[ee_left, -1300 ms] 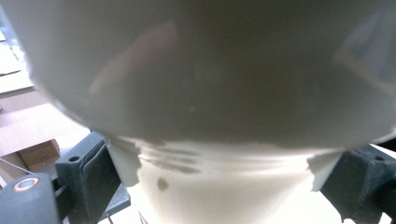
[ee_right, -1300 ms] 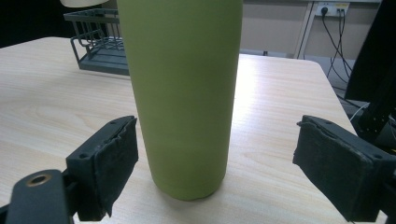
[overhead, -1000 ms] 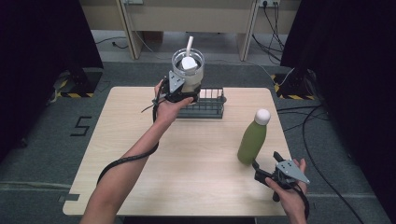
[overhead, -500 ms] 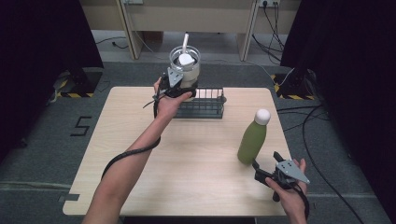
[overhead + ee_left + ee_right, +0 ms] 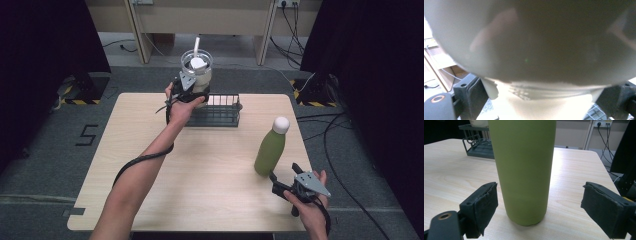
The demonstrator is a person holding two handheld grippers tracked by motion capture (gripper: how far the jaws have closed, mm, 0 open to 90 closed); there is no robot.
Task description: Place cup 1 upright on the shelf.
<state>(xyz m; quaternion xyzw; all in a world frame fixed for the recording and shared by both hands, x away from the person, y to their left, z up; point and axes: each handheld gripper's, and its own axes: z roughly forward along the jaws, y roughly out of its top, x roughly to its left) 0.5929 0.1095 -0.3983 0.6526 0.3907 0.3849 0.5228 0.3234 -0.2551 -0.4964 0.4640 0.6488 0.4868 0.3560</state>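
A clear cup [image 5: 196,71] with a white straw is held clamped in the left claw [image 5: 191,89] above the wire rack [image 5: 220,113] at upper centre, apparently about to be lowered into it; a straight descent clearing the rack's rim is judged necessary. At lower right of the counter [image 5: 150,160], the right claw [image 5: 278,183] is held apart just before the green bottle [image 5: 270,147], untouched.

I count one green bottle [image 5: 270,152], one clear cup [image 5: 196,72] with one straw [image 5: 196,44], one wire rack [image 5: 217,111], all on one tabletop [image 5: 200,175], plus two grippers.
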